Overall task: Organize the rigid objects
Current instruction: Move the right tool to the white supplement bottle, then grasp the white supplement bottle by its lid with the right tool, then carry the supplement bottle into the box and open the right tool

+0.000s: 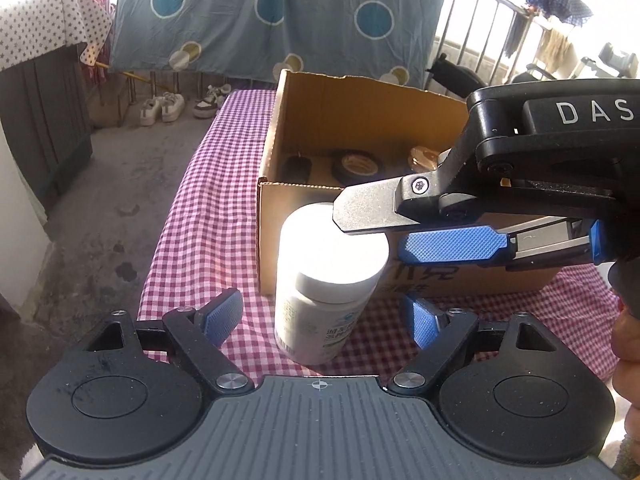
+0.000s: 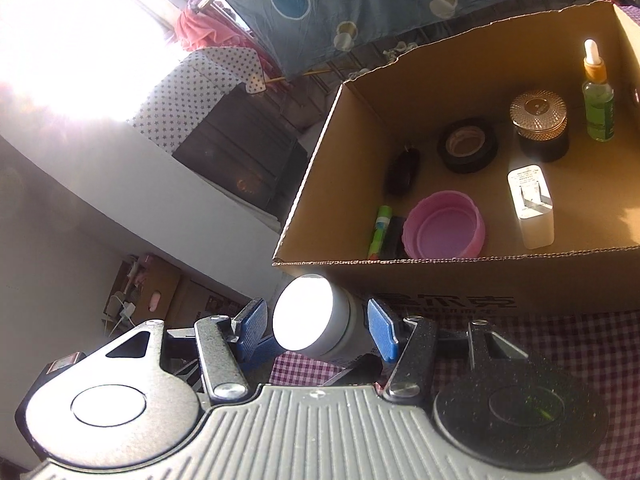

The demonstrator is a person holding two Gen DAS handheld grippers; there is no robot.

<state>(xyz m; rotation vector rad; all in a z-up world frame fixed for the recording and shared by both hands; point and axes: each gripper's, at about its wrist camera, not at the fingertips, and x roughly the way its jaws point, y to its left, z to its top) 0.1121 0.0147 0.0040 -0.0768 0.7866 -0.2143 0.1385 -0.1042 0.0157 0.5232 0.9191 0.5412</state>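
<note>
1. Bottle (image 1: 328, 280) stands upright on the checked worktop (image 1: 192, 216), just in front of the box (image 1: 320, 128) and close against its near wall. It is white, with a broad white cap, the one loose rigid thing outside the box, so it is probably next to go in.
2. Left tongs (image 1: 324, 316) sit low around the bottle's body, blue pads (image 1: 224, 316) either side and apart from it. They are fairly wide open and grip nothing.
3. Right tongs (image 1: 368, 232) come in from the side at cap height, one finger lying across the cap, the other beside it toward the box. In the right wrist view the cap sits between the pads with a gap on each side, so they are part open and do not clamp it yet.
4. Both tongs bracket one bottle: my guess is that one steadies while the other lifts, but which does which I cannot tell.
5. Inside the box, things lie spaced on the floor: tape roll (image 2: 468, 144), jar (image 2: 540, 124), dropper bottle (image 2: 598, 100), pink lid (image 2: 444, 232), white case (image 2: 532, 204), green stick (image 2: 380, 232). Free floor is left near the box's near right corner.
6. The near wall stands higher than the cap, so the lift must clear it.
</note>
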